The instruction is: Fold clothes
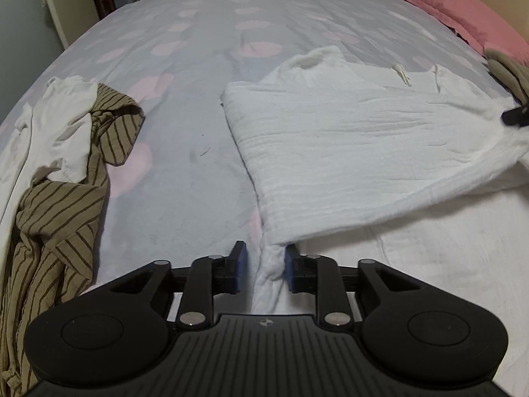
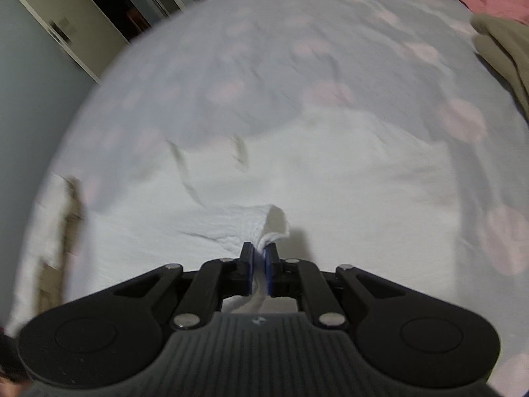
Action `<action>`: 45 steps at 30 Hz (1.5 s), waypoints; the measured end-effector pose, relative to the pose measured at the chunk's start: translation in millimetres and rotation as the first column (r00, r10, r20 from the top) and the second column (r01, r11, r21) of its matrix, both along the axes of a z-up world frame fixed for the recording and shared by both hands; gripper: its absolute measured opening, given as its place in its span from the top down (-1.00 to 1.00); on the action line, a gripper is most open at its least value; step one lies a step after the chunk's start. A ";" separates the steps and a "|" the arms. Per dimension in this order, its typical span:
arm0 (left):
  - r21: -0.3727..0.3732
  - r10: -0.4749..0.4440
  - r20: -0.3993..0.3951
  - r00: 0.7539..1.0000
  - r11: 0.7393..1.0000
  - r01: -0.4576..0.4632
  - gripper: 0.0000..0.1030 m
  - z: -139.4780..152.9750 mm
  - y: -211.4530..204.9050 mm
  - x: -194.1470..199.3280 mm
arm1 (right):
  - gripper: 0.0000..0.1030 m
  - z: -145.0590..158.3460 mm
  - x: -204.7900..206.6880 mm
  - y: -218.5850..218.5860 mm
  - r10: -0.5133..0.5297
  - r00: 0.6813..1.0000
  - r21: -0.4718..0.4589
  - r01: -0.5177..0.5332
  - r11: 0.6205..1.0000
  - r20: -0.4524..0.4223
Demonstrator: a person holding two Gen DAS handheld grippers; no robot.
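A white crinkled garment (image 1: pixel 347 139) lies spread on the bed in the left wrist view, its right side lifted toward the frame's right edge. One bunched corner (image 1: pixel 271 261) runs between the jaws of my left gripper (image 1: pixel 264 263). The cloth rests against the right pad, and a gap shows at the left pad, so the gripper is open around it. In the blurred right wrist view, my right gripper (image 2: pixel 259 263) is shut on a raised fold of the same white garment (image 2: pixel 330 182), which puckers up just past the pads.
A brown striped garment (image 1: pixel 66 198) and a white one (image 1: pixel 59 125) lie heaped at the bed's left edge. A pink pillow (image 1: pixel 463 10) and a beige item (image 1: pixel 509 66) sit far right. The grey bedcover (image 1: pixel 185 132) with pink spots stretches between them. A door stands beyond.
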State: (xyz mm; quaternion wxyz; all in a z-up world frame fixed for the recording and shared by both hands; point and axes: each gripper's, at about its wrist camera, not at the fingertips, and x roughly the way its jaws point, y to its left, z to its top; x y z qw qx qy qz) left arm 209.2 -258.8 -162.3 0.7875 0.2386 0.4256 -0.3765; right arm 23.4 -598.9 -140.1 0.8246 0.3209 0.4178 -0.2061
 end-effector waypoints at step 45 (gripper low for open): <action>0.038 0.049 -0.011 0.999 0.998 -0.049 0.16 0.4 -6.3 -0.3 | 0.29 -7.6 2.3 -31.6 -0.050 0.999 -0.133 0.049 0.990 -0.004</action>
